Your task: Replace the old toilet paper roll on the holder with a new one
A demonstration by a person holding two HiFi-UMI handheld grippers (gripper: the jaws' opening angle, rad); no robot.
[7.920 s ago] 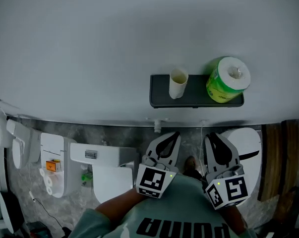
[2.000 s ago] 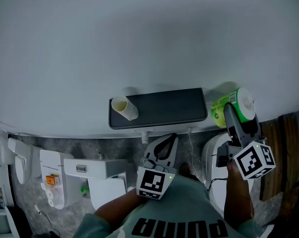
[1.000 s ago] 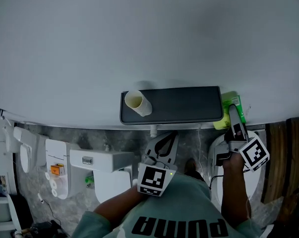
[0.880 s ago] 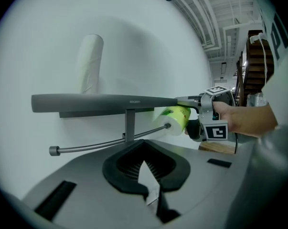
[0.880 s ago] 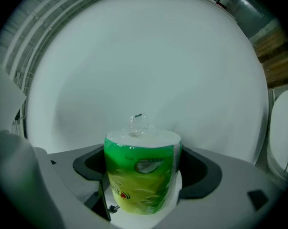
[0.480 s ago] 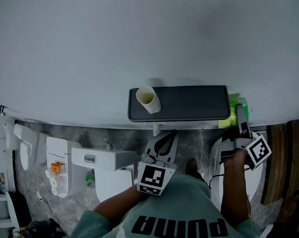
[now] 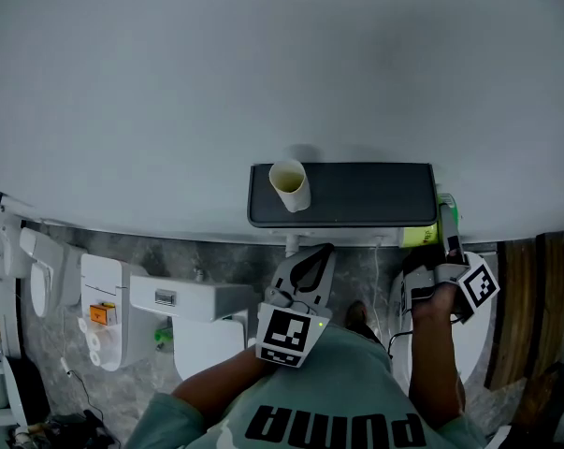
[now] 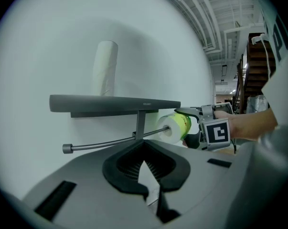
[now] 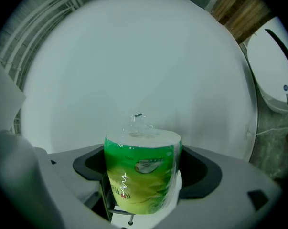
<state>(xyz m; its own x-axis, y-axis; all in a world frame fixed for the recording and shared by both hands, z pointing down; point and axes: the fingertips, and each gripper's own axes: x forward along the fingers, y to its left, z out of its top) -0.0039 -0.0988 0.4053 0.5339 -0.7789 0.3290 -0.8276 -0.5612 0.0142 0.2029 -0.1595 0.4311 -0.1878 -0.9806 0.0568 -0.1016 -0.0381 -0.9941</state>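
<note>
- The old cardboard tube is standing upright on the left part of the dark shelf, off the holder, so the removal step is looking done.
- The left gripper is hanging below the shelf with its jaws pressed together on nothing, taking no part in the work.
- The holder bar is running bare under the shelf from its knobbed left end toward the right.
- The right gripper is pinching the new roll, in its green plastic wrapper, and is holding it at the bar's right end, just under the shelf's right edge. The step in hand is judged to be threading the roll on.
- The next move is calling for the core to be lined up with the bar, then slid leftward along it.
- The shelf is hiding the bar and most of the roll from the head view. In the right gripper view the roll is blocking the bar. Whether the bar's tip is already inside the core cannot be told.
</note>
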